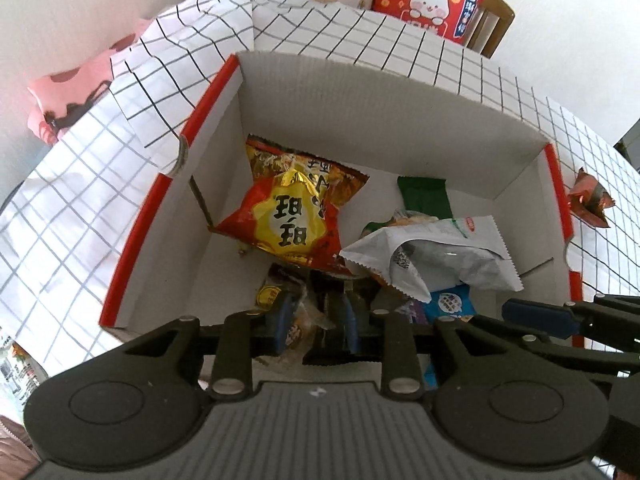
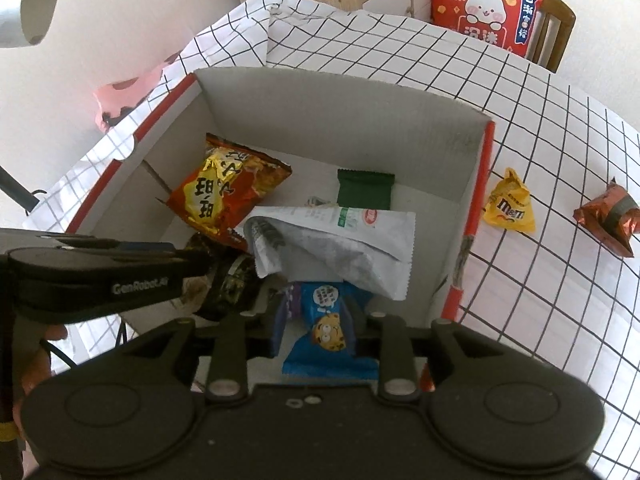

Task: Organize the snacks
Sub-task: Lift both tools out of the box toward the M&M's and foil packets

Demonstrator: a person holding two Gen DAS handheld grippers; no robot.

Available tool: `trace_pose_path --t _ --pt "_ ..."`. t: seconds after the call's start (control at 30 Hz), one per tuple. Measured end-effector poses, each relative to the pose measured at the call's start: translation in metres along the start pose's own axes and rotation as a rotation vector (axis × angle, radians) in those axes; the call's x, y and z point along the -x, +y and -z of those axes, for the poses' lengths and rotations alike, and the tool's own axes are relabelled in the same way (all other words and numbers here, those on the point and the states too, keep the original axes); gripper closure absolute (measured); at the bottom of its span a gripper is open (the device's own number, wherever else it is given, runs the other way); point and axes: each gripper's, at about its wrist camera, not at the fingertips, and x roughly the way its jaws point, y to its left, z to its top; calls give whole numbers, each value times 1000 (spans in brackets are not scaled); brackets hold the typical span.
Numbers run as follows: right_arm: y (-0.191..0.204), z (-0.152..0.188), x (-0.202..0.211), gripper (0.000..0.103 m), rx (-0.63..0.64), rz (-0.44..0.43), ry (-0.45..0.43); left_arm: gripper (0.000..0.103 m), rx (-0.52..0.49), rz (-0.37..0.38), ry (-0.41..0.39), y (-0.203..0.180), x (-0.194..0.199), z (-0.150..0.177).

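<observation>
White corrugated cardboard with red edges forms the open box (image 1: 360,92) that stands on the checked tablecloth (image 1: 80,200). Inside it, at the left, lies a red and yellow snack bag (image 1: 296,216), tilted against the left wall. A dark green packet (image 1: 426,196) lies flat near the back wall, and a white crumpled pouch (image 1: 436,256) lies in front of it, partly over the other snacks.

The left gripper (image 1: 316,320) points down into the near left corner of the box. Its jaws stand narrow, and a clear wrapper with a yellow label (image 1: 280,300) sits between its fingers; I cannot tell if the pads press on it.

The right gripper (image 2: 320,324) points down into the near right part of the box. A blue packet with a cartoon tiger (image 2: 328,332) is between its 2 fingers, and the jaws are narrow around it; if they really grip it is not clear.

Outside the box, on the cloth at the right, a yellow M&M's pack (image 2: 510,208) lies near the red edge, and a brown foil snack (image 2: 608,220) lies further right, well apart from it. A red cushion with a rabbit (image 2: 484,4) rests on a wooden chair (image 2: 560,20) behind the table.
</observation>
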Motion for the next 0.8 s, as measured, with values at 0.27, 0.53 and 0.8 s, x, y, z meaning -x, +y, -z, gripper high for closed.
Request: trace_pose_path --t 0.27,0.53,0.8 --pt "-6 6 31 70 -5 -35 -56 56 -4 28 -68 -9 33 9" --pt "-17 17 69 58 -8 -78 -115 48 -26 55 -135 -25 66 19" --pt "-40 33 104 40 -29 -124 -166 47 -51 87 -198 -52 94 31"
